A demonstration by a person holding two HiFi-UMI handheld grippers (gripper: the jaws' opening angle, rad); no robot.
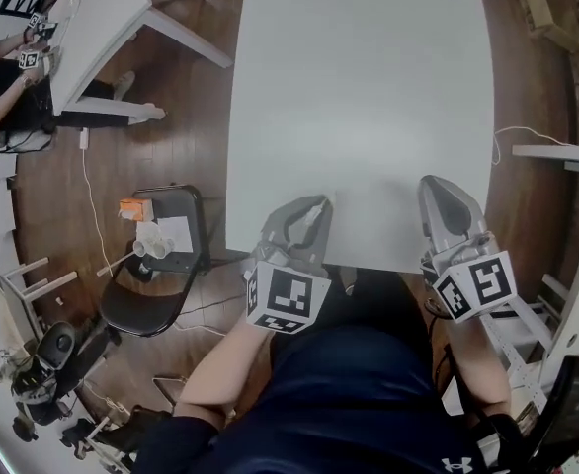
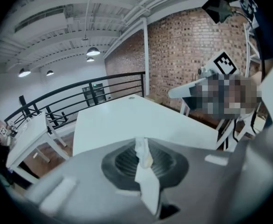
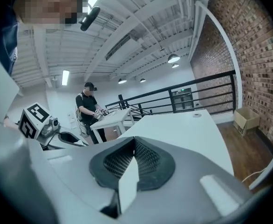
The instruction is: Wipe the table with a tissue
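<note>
We're at the near edge of the white bench (image 1: 359, 87), wipe not yet begun. The left gripper (image 2: 143, 146) has its jaws clenched on a scrap of tissue (image 2: 142, 155), poking out at their tips just above the near edge. The right gripper (image 1: 436, 191) hovers to the right, jaws pressed together with nothing between them. Next, we reckon, the left must drop the tissue flat onto the bench and sweep away towards the far side. The top looks bare and clean. Around us: wooden floor (image 1: 171, 117), a brick wall (image 2: 183, 50), a black railing (image 2: 80, 90).
</note>
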